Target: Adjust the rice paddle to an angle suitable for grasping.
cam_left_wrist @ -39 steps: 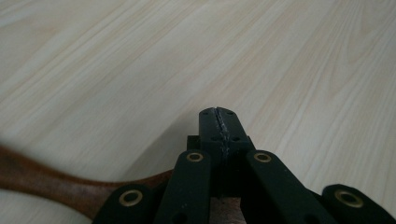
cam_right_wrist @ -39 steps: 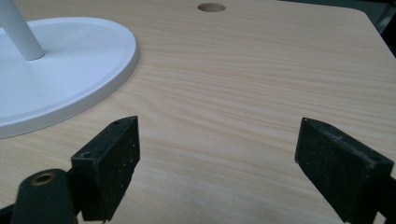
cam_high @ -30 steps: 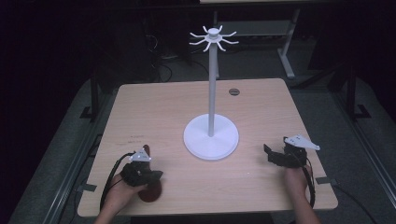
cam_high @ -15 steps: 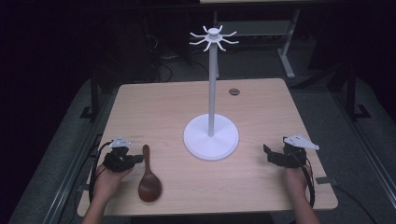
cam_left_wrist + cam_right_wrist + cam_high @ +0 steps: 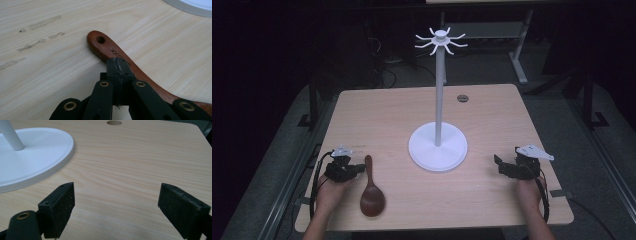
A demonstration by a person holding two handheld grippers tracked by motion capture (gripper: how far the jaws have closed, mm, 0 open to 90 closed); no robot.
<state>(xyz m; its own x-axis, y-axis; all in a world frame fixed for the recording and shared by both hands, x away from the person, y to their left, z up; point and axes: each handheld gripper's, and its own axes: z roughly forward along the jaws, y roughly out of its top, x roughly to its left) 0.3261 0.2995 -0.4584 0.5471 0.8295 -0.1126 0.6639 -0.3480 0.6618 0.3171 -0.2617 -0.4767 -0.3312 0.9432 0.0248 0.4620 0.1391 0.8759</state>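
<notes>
High view | left hand-held gripper (image 5: 358,169) low, jaws together, beside spoon (image 5: 372,192)

text: small engraved mark | on: spoon handle (image 5: 110,50) | unreadable

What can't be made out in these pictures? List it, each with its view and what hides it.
Spoon bowl: left gripper view, cut off by the bottom right edge.
Lettering on its handle: left gripper view, partly covered by the shut left tongs.
Whether those tongs touch the handle: high view, too small.
Stand top with its hooks: right gripper view, cut off by the top edge.
</notes>
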